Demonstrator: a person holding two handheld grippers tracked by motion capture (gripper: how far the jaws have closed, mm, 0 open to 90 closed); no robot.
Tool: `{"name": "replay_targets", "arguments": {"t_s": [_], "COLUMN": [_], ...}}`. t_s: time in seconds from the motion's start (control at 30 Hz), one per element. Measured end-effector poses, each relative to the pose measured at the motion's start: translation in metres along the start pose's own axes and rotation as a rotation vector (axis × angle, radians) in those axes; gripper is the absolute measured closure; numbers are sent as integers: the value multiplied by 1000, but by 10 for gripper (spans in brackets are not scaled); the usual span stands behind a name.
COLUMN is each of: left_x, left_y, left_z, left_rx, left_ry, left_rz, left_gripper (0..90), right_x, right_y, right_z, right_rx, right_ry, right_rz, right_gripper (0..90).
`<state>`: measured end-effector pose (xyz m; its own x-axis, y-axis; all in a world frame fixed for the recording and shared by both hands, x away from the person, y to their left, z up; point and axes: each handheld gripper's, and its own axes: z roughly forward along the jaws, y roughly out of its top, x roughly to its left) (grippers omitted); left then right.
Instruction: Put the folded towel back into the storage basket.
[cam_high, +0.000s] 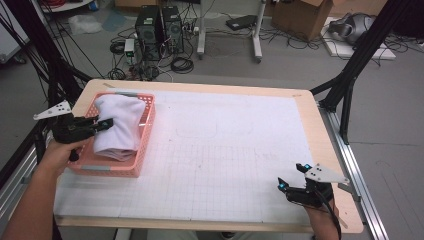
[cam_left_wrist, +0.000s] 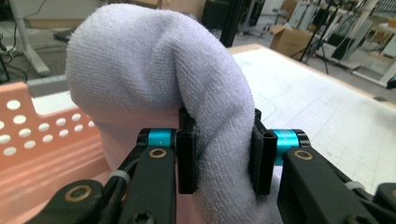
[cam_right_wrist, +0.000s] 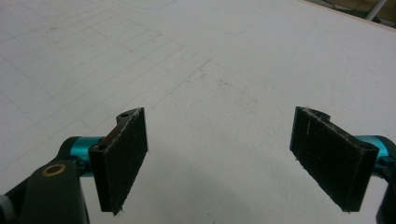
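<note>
White towel pinched over the pink basket

At the left side of the table (cam_high: 225, 150), the left gripper (cam_high: 102, 124) has its jaws clenched on a fold of the white towel (cam_high: 119, 125), which lies in the pink basket (cam_high: 142, 145). At the near right corner, the right gripper (cam_high: 291, 176) has jaws spread wide with nothing between them, above the white gridded mat (cam_right_wrist: 233, 70).

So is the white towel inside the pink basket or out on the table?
Inside. The white towel lies bunched up in the pink basket, and the left gripper has its jaws pinched on a fold of it.
</note>
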<state>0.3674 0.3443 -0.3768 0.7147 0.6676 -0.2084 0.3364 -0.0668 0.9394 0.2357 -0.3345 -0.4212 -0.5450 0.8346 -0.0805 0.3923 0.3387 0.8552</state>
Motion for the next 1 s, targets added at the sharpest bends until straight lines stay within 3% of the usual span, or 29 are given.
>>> {"name": "replay_targets", "arguments": {"t_s": [0.13,0.27,0.33,0.47,0.67,0.73,0.87,1.0], "left_x": [3,8,11,11,3,-2,-9,-10], "left_y": [-1,0,1,4,18,21,18,9], "left_z": [3,2,-1,-11,-22,-22,-9,9], "left_rx": [19,34,43,3,-103,-110,34,159], "left_ry": [33,108,147,187,280,294,320,353], "left_rz": [-39,-188,-223,-234,-200,-179,-130,-133], "left_gripper": [662,499,426,402,382,381,387,379], "right_x": [1,2,2,1,1,1,2,2], "right_y": [0,1,1,0,0,1,1,1], "right_z": [1,1,1,1,1,1,0,0], "right_rx": [3,10,6,7,6,6,6,9], "right_ry": [4,10,8,11,12,12,14,15], "right_rz": [-3,-6,-7,-5,-5,-5,-3,-2], "right_gripper": [179,179,179,179,179,179,179,179]}}
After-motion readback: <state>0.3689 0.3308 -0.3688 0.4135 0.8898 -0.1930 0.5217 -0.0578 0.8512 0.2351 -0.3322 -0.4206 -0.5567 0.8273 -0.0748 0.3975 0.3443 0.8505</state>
